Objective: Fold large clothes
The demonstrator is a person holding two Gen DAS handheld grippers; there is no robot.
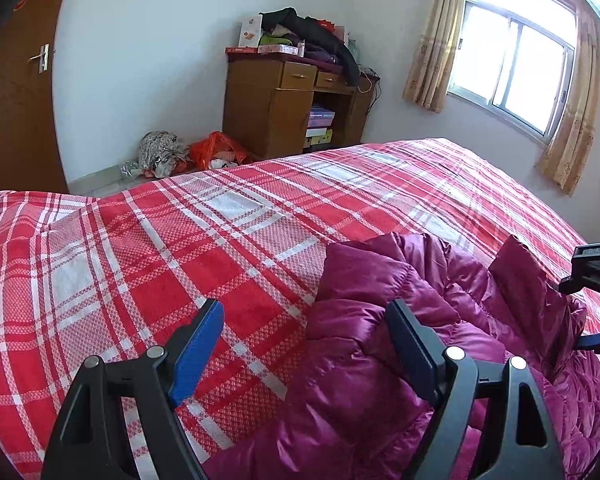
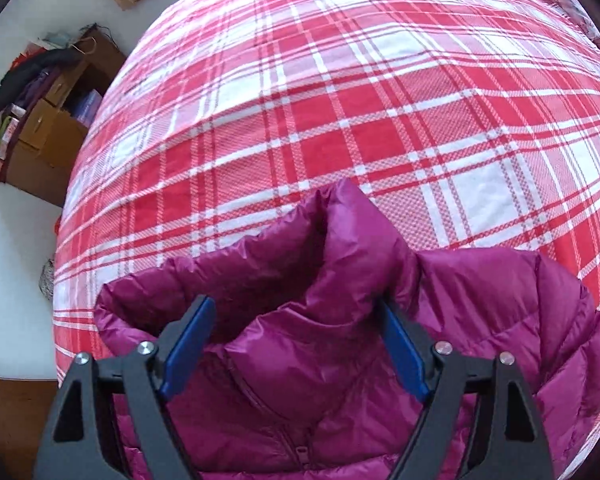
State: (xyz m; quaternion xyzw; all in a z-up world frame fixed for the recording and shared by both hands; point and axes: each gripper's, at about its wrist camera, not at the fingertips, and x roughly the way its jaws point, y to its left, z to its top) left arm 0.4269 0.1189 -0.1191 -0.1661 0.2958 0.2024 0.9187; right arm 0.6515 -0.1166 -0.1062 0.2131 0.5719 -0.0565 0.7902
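1. A bed (image 1: 228,240) fills most of both views, covered by a red and white plaid blanket (image 2: 340,128) spread fairly smooth across its top.
2. A magenta puffer jacket (image 2: 340,352) lies directly on the blanket at the near edge of the bed, its collar (image 2: 340,232) standing up and its front zipper facing upward.
3. In the left wrist view the jacket (image 1: 380,360) sits on the right part of the bed, with the plaid bare to its left and beyond it.
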